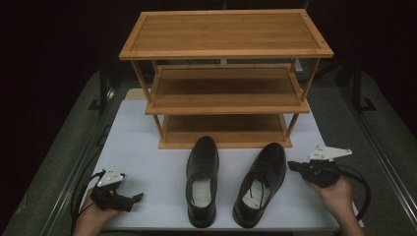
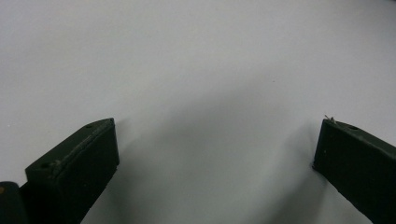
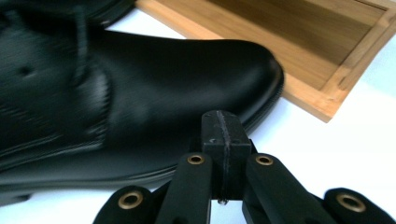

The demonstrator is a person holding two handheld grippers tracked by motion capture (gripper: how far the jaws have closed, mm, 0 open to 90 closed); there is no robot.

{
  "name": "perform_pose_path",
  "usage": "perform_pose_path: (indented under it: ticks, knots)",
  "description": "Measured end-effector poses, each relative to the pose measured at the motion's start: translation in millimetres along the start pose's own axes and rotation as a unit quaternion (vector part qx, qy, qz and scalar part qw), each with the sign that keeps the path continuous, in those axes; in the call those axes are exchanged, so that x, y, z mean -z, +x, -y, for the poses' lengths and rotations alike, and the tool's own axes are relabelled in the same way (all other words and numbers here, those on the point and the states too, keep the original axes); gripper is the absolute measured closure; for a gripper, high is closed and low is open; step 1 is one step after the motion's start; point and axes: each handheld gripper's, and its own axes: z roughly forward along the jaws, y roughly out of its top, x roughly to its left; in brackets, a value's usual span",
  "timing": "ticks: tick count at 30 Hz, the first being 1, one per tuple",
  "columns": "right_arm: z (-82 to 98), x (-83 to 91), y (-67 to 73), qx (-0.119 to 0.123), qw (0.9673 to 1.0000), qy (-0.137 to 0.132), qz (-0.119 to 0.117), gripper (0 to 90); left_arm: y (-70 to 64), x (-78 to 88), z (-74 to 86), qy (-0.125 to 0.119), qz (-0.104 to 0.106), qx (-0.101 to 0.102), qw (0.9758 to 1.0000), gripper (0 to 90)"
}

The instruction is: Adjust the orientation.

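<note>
Right hand-held gripper (image 1: 294,166): jaws pressed together, empty, tips just beside the outer side of the right black shoe (image 1: 260,184). Left hand-held gripper (image 1: 134,198): jaws spread wide, nothing between, over bare white worktop (image 1: 147,167). Both shoes stand before the wooden rack (image 1: 226,78), left shoe (image 1: 202,179) parallel

Two shoes (image 1: 202,179) (image 1: 260,183) side by side near the table's (image 1: 147,167) front edge, before a three-tier rack (image 1: 225,78) at the back.

high view looks down from above – right gripper view sits close beside the right shoe (image 3: 140,93).
</note>
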Motion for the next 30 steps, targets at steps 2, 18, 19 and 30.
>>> perform_pose_path:
  ticks: [2, 18, 19, 30]
  knots:
    - [4.2, 2.9, 4.2, 0.001, 1.0000, -0.006, -0.003, 89.9, 0.0, 0.0, 0.0, 0.000, 0.000, 0.000, 1.0000, 0.0]
    - [42.0, 4.5, 45.8, 0.001, 0.9986, 0.001, -0.053, 89.9, 0.0, 0.0, -0.1, 0.000, 0.000, -0.001, 1.0000, 0.0]
    - [41.5, 2.5, 47.6, 0.004, 0.9984, 0.003, -0.056, 89.9, 0.1, 0.0, -0.1, 0.000, 0.000, -0.001, 1.0000, 0.0]
    - [39.3, -9.9, 53.9, 0.017, 0.9973, 0.016, -0.069, 89.9, 0.2, 0.0, -0.2, 0.001, 0.000, -0.001, 1.0000, 0.0]
